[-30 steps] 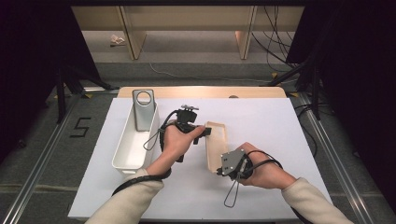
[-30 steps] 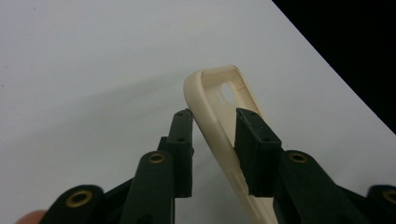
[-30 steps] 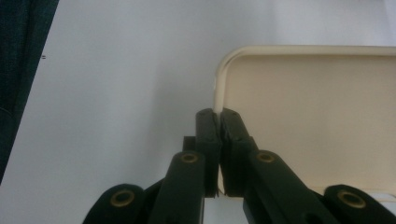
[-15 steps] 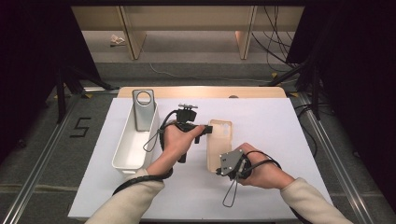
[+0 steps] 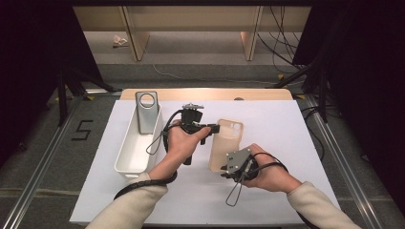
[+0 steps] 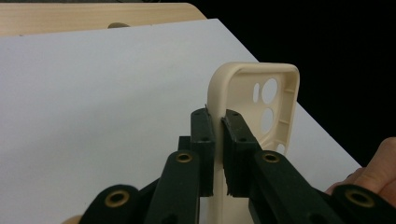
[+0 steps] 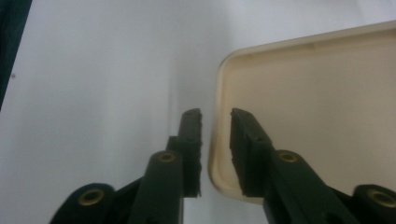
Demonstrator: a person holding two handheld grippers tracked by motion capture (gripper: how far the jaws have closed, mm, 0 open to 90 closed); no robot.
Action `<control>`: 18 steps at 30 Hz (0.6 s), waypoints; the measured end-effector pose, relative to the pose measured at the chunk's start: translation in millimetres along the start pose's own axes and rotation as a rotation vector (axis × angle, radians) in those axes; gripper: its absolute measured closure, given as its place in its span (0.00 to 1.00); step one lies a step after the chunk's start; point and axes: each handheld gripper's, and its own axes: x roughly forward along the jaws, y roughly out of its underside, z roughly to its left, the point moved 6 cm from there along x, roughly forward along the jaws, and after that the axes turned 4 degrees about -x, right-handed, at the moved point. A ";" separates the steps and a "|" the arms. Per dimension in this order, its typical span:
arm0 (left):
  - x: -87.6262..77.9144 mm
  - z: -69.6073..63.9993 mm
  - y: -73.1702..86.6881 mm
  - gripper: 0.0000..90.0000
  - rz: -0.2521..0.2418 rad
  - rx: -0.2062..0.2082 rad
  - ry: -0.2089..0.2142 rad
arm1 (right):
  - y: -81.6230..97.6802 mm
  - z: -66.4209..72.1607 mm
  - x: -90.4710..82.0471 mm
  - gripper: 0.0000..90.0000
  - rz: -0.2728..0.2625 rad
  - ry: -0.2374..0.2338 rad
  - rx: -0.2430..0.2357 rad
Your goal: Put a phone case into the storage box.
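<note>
Left gripper [image 6: 215,126] clamped on the side wall of the cream phone case [image 6: 261,93] above the white table [image 5: 286,124]; right gripper [image 7: 215,121] just opening, straddling its edge; clear before lifting

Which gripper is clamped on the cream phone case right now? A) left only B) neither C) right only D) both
A. In the left gripper view the left gripper pinches the side wall of the cream phone case between its pads, while in the right gripper view the right gripper straddles the case's rim with a gap showing at each pad; its jaws have just been opening.
</note>
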 end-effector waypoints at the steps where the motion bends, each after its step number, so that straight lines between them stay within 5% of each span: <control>1: -1.0 0.5 -0.6 0.93 -0.005 0.007 -0.003 | -0.1 -0.5 -1.2 0.79 -0.007 -0.003 0.010; 12: -18.6 10.1 -8.3 0.93 -0.071 0.060 -0.022 | -1.1 -5.1 -19.9 0.46 -0.224 0.019 0.211; 18: -31.4 15.5 -13.1 0.93 -0.110 0.096 -0.035 | 9.3 -10.4 -27.2 0.34 -0.257 0.069 0.296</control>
